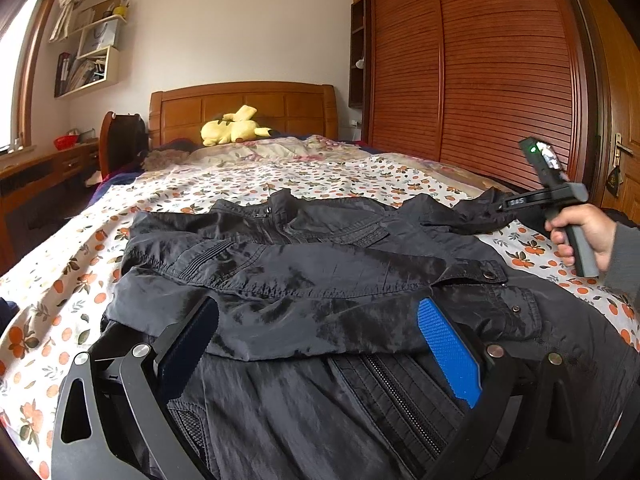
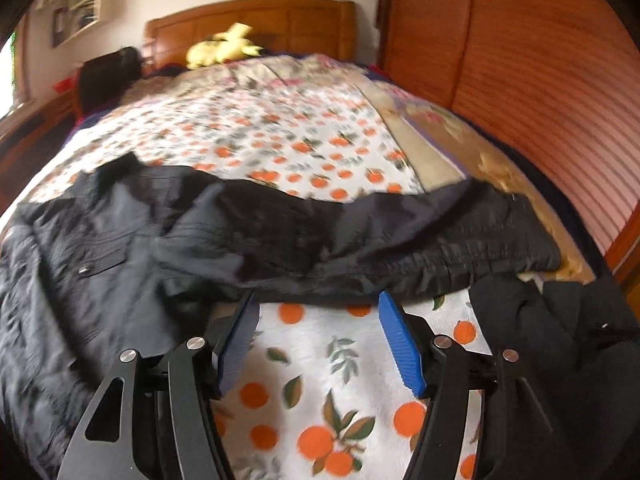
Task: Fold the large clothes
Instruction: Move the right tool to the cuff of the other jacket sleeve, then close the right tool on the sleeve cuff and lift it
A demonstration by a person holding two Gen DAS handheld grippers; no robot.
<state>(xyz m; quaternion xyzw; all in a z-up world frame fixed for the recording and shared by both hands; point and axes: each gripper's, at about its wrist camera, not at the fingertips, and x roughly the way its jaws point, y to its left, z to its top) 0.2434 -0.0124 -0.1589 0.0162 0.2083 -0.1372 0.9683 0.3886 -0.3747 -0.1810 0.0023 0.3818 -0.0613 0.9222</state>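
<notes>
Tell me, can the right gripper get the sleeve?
Probably yes. The right gripper is open, with only bedspread between its fingers, and the sleeve lies just ahead with nothing blocking it.

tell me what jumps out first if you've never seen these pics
A black jacket lies spread across the near part of a bed sheet printed with oranges, one sleeve folded over its front. Far back, a yellow plush toy rests against the wooden headboard. The left tongs sit over the jacket's front, pads apart, while the right tongs stand open above bare sheet just short of the other sleeve.
</notes>
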